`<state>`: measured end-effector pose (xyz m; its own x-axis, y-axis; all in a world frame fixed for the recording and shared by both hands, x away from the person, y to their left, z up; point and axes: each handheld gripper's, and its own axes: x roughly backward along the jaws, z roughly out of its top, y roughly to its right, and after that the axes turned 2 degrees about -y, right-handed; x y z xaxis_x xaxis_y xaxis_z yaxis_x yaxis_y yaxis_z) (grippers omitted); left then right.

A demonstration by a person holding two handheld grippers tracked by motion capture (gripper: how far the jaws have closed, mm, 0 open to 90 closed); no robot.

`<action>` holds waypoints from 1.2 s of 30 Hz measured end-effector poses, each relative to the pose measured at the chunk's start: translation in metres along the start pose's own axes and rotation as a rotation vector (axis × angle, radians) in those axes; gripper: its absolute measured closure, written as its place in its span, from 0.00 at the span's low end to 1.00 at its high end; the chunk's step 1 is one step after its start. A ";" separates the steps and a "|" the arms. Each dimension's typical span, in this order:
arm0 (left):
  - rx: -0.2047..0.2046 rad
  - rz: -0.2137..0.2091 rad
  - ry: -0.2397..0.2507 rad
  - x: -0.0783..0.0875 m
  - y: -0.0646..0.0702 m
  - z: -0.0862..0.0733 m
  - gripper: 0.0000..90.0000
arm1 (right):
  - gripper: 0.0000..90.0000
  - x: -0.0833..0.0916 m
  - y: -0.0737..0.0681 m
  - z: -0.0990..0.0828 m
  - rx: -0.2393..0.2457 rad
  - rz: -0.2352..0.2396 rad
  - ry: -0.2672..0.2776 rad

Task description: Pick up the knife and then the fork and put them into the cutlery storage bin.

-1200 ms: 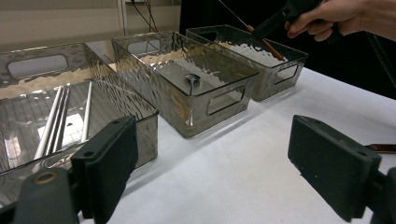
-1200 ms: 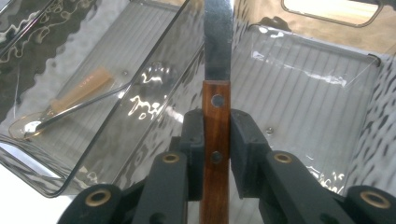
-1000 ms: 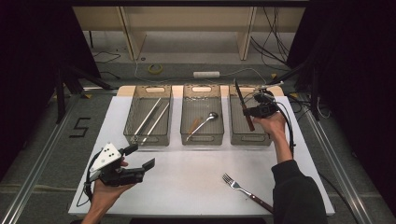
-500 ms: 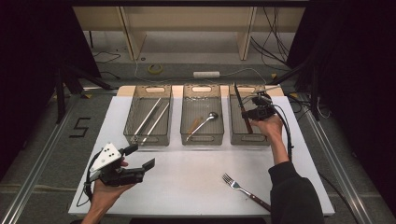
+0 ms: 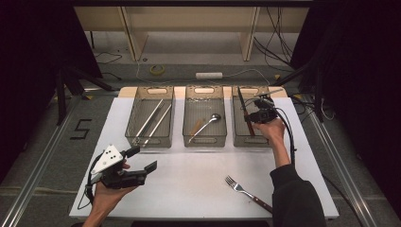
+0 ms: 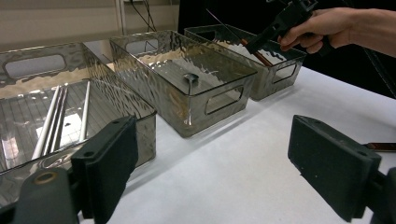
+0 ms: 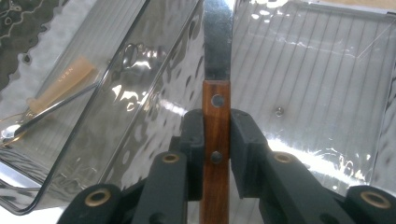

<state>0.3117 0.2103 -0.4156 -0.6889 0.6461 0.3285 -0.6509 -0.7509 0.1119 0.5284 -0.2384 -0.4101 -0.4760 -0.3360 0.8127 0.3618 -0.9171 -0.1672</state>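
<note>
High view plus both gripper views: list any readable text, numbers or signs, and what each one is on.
"5" – dark digit marked on the grey floor left of the white table, high view.
Small print on the tan handle lying in the middle bin, right gripper view: too blurred to read.
Nothing legible on the knife between the right gripper's fingers, the fork, or the left gripper.
</note>
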 end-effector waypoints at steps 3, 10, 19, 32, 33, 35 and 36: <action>0.001 0.000 0.001 0.000 0.000 0.000 0.17 | 0.85 -0.001 -0.001 0.000 -0.009 0.002 -0.005; 0.003 0.000 0.001 0.000 0.000 0.000 0.17 | 0.75 -0.003 -0.001 0.001 -0.030 0.042 -0.011; 0.001 0.000 -0.001 0.000 0.000 0.000 0.17 | 0.64 0.012 -0.006 0.000 0.045 0.063 0.000; 0.006 0.003 0.000 0.000 0.000 0.000 0.17 | 0.46 0.061 -0.037 -0.046 0.279 0.154 -0.023; 0.006 0.003 -0.001 0.000 0.000 0.000 0.17 | 0.46 0.064 -0.039 -0.053 0.289 0.159 -0.027; 0.007 0.002 -0.002 0.000 0.000 0.000 0.17 | 0.45 0.069 -0.042 -0.068 0.310 0.163 -0.033; 0.006 0.002 -0.005 -0.001 0.000 0.000 0.17 | 0.45 0.072 -0.043 -0.075 0.315 0.169 -0.032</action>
<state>0.3121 0.2101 -0.4162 -0.6888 0.6439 0.3331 -0.6476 -0.7530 0.1166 0.4184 -0.2393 -0.3865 -0.3648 -0.4658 0.8062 0.6652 -0.7362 -0.1243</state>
